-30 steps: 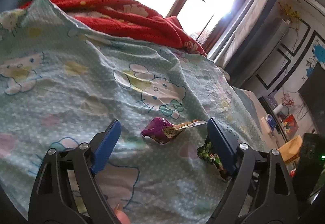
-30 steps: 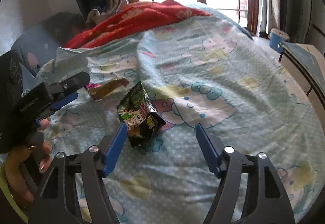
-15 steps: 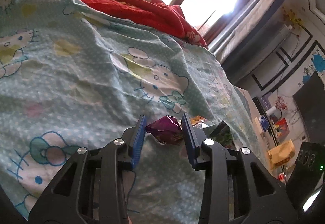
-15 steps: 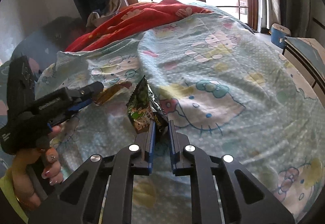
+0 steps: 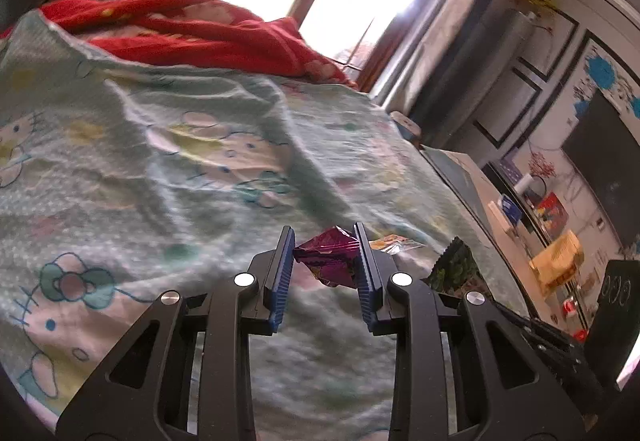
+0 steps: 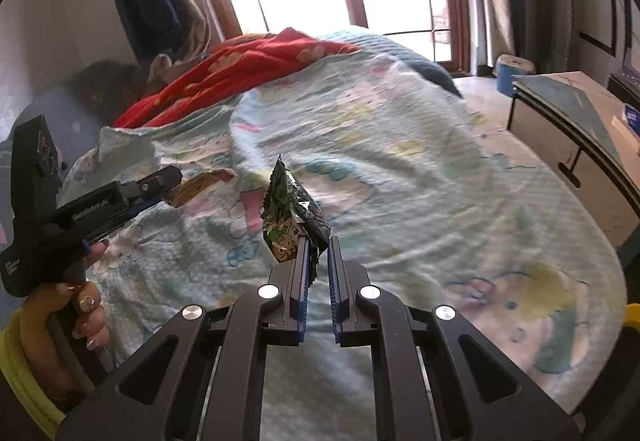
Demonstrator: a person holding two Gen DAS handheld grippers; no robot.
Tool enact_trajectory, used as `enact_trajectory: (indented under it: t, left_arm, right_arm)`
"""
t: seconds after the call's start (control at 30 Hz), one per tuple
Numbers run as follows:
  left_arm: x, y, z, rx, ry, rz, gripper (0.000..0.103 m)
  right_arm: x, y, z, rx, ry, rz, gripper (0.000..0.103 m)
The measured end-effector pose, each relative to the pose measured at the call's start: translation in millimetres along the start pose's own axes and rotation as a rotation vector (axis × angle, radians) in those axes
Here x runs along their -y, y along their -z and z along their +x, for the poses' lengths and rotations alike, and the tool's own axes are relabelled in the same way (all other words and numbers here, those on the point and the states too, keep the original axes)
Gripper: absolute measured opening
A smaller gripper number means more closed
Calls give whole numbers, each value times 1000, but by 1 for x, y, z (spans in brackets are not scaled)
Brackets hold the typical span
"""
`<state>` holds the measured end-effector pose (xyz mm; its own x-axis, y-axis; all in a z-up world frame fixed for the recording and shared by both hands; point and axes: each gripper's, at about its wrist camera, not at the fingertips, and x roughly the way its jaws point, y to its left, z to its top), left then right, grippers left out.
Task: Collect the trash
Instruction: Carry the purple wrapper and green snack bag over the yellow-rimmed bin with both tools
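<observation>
A crumpled purple wrapper (image 5: 326, 261) with a yellow tail sits between the blue pads of my left gripper (image 5: 323, 237). Those jaws are still closing and the pads press on it, a little above the bedspread. In the right wrist view the left gripper (image 6: 170, 181) shows at the left, the wrapper's yellow end (image 6: 200, 187) sticking out of it. My right gripper (image 6: 319, 245) is shut on the lower corner of a green and black snack wrapper (image 6: 290, 217), which stands upright above the fingers. That green wrapper (image 5: 454, 269) also shows in the left wrist view, at the right.
A pale green cartoon-cat bedspread (image 5: 180, 161) covers the bed, with a red blanket (image 5: 192, 33) bunched at the far end under the window. A low table (image 6: 568, 109) stands right of the bed. A person's hand (image 6: 84, 305) holds the left gripper's handle.
Both grippers went from wide open to shut, the left on the purple wrapper and the right on the green one. Both wrappers have come up off the bedspread.
</observation>
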<state>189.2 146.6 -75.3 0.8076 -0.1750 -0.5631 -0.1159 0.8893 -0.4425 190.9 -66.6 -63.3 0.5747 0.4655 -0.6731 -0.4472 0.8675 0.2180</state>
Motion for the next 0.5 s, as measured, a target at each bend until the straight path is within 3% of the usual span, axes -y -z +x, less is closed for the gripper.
enact_trajectory:
  t: [0.5]
  left_arm:
    - [64, 12, -9, 7, 89, 145, 22]
  right_arm:
    - [38, 8, -58, 92, 54, 74, 9]
